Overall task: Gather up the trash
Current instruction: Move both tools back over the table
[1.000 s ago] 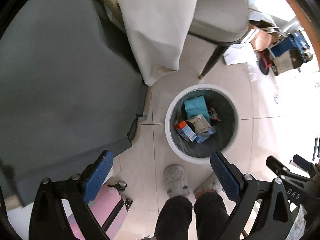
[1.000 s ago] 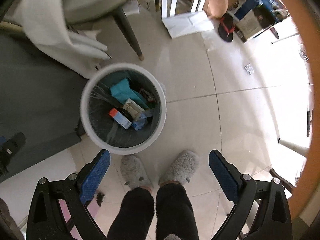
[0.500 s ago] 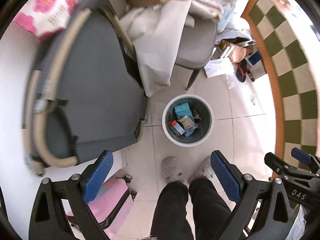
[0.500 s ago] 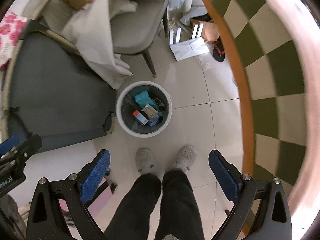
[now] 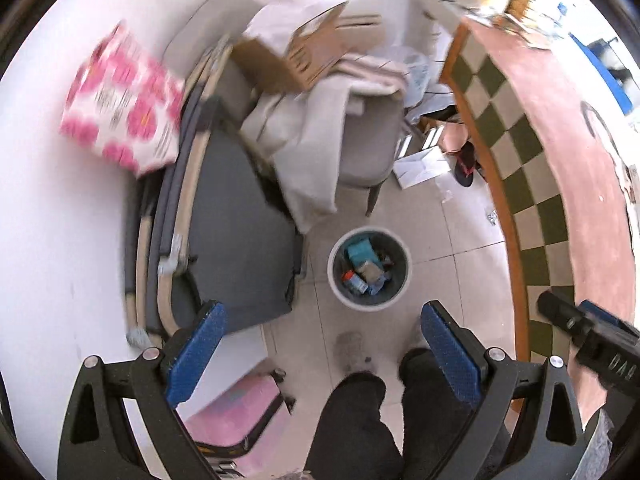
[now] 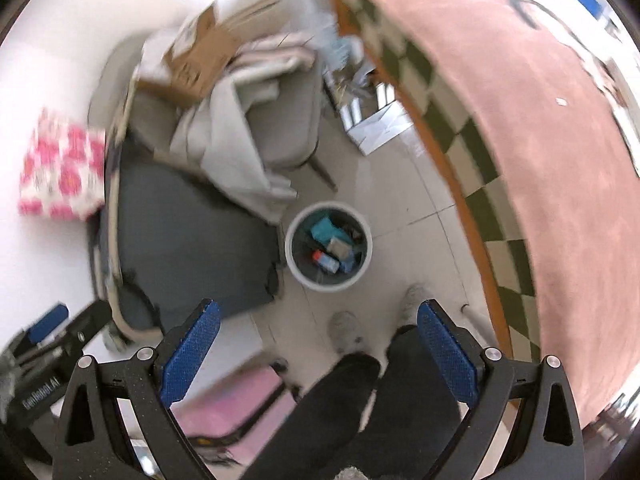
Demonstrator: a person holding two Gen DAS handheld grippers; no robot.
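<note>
Item: white round trash bin (image 5: 369,304) on floor tiles, holding light, stiff cartons (image 5: 357,251); grip by flat faces. Left gripper (image 5: 320,354), right gripper (image 6: 318,350): wide open, empty.

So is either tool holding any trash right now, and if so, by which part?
Nothing is held. The left tool and right tool both stand open and empty above the trash bin.
</note>
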